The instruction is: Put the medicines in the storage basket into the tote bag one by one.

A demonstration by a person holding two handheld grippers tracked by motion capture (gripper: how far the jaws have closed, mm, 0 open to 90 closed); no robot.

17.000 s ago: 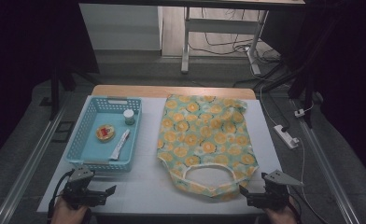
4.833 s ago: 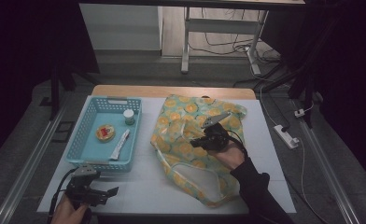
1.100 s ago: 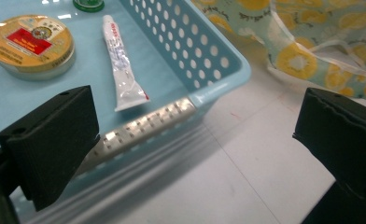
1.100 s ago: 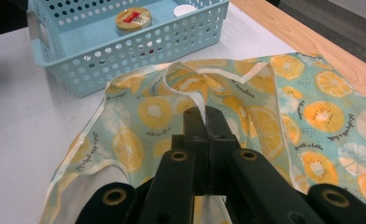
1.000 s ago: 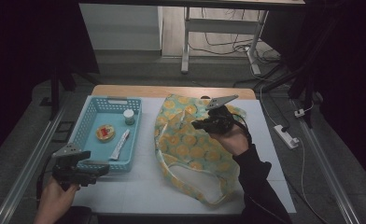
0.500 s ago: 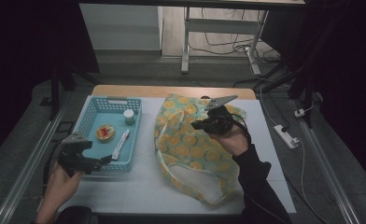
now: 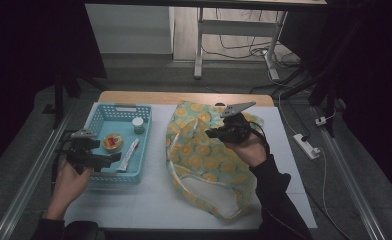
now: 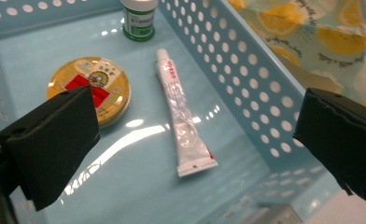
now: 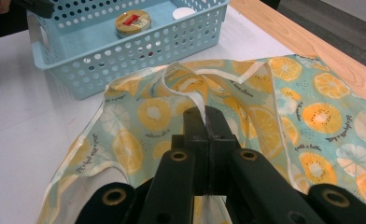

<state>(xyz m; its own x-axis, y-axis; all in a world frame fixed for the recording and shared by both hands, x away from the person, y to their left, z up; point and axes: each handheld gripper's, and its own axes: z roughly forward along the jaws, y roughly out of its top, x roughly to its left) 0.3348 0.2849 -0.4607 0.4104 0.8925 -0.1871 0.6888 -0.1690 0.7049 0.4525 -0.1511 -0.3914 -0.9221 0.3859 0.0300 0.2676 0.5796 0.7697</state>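
Since the earlier frames the left tongs (image 7: 115, 156) have come up from the tabletop's (image 7: 149, 200) near edge to hang over the basket (image 7: 97, 117), jaws wide apart and empty above the tube (image 8: 183, 119) and the round tin (image 8: 93, 86). The right tongs (image 9: 203, 122) are clamped on the white-edged rim of the lemon-print bag (image 7: 204, 160), holding it lifted at mid-tabletop. Judging by this, the bag is held ready, but the tube, tin and small bottle (image 7: 138, 124) all lie in the basket; none is packed yet.

A white power strip (image 7: 306, 146) is lying on the grey floor (image 7: 354, 150) right of the counter (image 7: 149, 200), its cable trailing away.
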